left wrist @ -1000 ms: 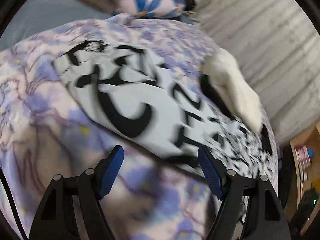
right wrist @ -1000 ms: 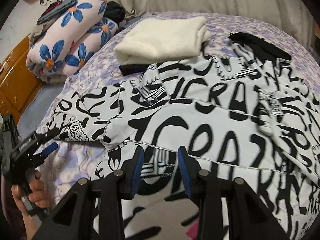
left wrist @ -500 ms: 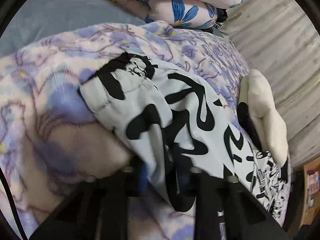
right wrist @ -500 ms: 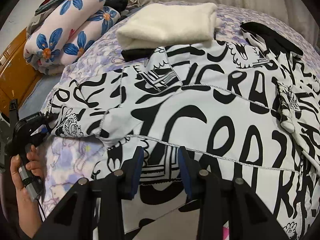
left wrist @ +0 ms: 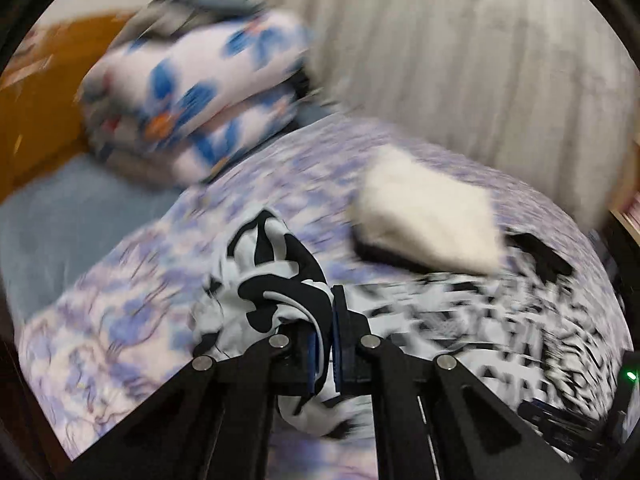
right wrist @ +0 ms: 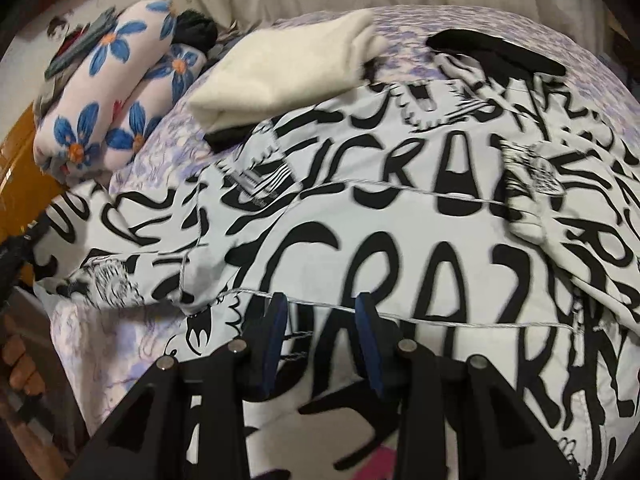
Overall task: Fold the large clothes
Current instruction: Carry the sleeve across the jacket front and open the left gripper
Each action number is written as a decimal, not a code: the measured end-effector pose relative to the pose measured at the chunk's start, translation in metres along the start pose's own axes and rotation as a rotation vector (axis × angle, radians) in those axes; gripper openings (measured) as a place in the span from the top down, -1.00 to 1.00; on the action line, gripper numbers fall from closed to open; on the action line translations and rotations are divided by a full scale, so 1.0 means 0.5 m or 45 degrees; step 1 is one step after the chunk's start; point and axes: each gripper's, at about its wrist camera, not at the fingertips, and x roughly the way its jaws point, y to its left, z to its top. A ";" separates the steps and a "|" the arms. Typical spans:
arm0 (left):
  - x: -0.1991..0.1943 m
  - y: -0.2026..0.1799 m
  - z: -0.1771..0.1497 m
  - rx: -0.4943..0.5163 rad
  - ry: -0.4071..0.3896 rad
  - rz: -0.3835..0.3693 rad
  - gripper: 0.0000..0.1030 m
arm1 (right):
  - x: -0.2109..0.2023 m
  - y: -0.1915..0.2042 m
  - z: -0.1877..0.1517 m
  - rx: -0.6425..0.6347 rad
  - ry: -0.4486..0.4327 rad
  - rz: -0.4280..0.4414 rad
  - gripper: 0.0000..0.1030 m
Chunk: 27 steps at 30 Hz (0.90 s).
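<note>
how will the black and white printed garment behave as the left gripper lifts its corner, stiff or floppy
Probably floppy: the corner of the printed garment bunches and droops around the shut left gripper. Likely light, since the thin fabric lies in soft wrinkles over the bed. The rest may drag and nudge the cream folded garment lying on its edge.

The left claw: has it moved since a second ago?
Yes. The left claw shut on the printed garment's corner and lifted it off the purple bedspread.
</note>
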 end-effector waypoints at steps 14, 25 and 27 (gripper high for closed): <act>0.008 -0.522 -0.166 0.503 0.220 -0.325 0.91 | -0.159 -0.290 -0.049 0.278 -0.139 -0.109 0.31; 0.041 -0.577 -0.302 0.546 0.481 -0.382 -0.38 | -0.171 -0.407 -0.108 0.370 -0.098 -0.062 0.31; 0.021 -0.571 -0.289 0.537 0.440 -0.389 -0.51 | -0.173 -0.404 -0.106 0.357 -0.102 -0.038 0.31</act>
